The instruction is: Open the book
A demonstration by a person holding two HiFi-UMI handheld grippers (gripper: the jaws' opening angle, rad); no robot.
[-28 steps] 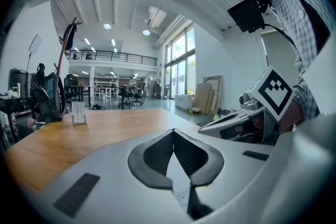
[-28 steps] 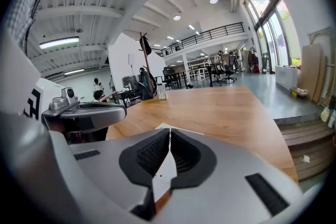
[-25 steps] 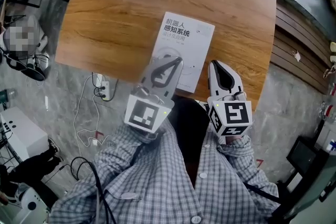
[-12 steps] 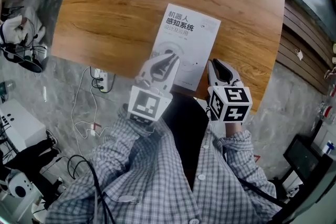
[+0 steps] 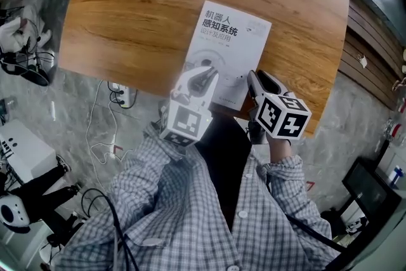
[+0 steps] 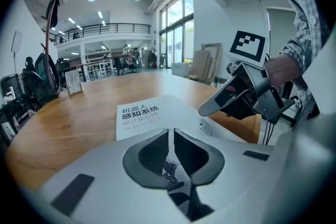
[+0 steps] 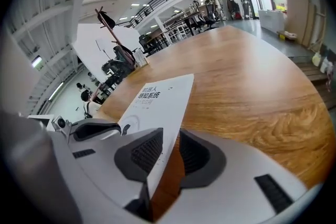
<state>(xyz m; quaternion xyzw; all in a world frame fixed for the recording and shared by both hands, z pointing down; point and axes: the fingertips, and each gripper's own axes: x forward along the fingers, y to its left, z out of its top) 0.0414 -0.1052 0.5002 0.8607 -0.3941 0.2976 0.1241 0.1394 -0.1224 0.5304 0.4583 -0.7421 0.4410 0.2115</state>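
book (image 5: 229,51): closed, white cover up with dark print at its far end, lying flat on the table, just right of centre in the head view and tilted a little clockwise

table (image 5: 139,3): pale wood top with a rounded edge, filling the upper half of the head view; near edge of the book close to its near rim

left gripper (image 6: 169,136): jaws pressed together into one thin seam, nothing pinched between them (only white cover showing past the tips); over the lower left part of the cover in the head view, pointing up-frame and sloping down; contact with the paper not possible to tell

right gripper (image 7: 169,149): jaws spread with a clear gap, holding nothing; at the lower right corner of the book in the head view, beside the left gripper but apart from it

gap of the right gripper: right-hand edge of the book running straight through it in the right gripper view, white cover on the left side, bare wood on the right

pads (image 7: 146,152): dark and ribbed, standing off the book's edge on both sides, not squeezing it

marker cubes (image 5: 283,116): one on the back of each gripper, lower centre of the head view

checked sleeves (image 5: 190,212): bottom of the head view, leading up to both grippers
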